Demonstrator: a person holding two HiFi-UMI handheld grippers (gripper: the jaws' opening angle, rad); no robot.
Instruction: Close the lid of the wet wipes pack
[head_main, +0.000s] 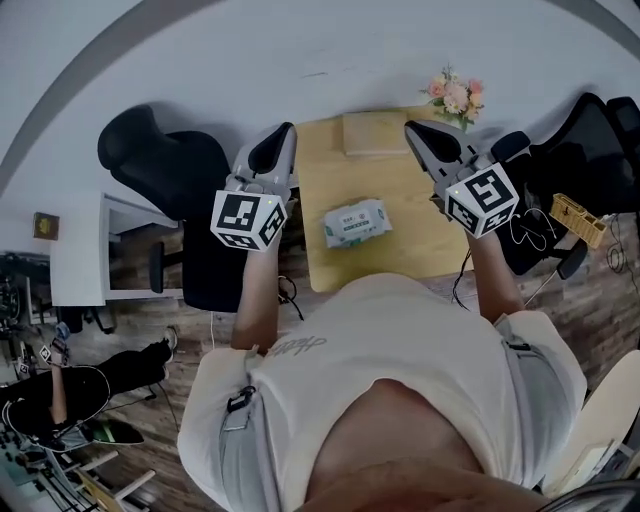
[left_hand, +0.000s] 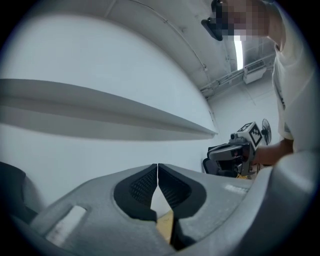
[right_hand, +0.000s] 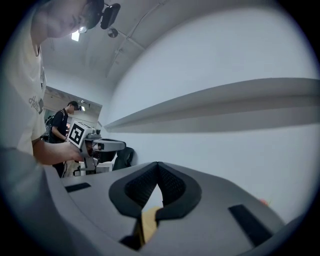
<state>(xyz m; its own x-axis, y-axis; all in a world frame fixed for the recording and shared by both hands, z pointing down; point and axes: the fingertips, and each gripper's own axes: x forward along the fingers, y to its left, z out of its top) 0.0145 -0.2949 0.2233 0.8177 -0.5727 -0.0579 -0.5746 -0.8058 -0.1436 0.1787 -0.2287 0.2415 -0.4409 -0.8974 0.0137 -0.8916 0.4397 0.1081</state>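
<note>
In the head view a white and green wet wipes pack (head_main: 356, 222) lies on a small wooden table (head_main: 330, 180), between my two raised grippers. My left gripper (head_main: 283, 134) is held up at the table's left edge, left of the pack, its tips together and nothing in them. My right gripper (head_main: 414, 131) hangs above the table's right side, also shut and empty. In the left gripper view the jaws (left_hand: 157, 166) meet at their tips and point at the wall. The right gripper view shows the same: jaws (right_hand: 157, 165) shut on nothing. I cannot tell whether the pack's lid stands open.
A flat wooden box (head_main: 376, 133) rests at the table's far edge, with a small bunch of flowers (head_main: 453, 95) beside it. Black office chairs stand at the left (head_main: 160, 160) and at the right (head_main: 590, 150). A white desk (head_main: 85, 250) stands further left. The person's torso fills the lower frame.
</note>
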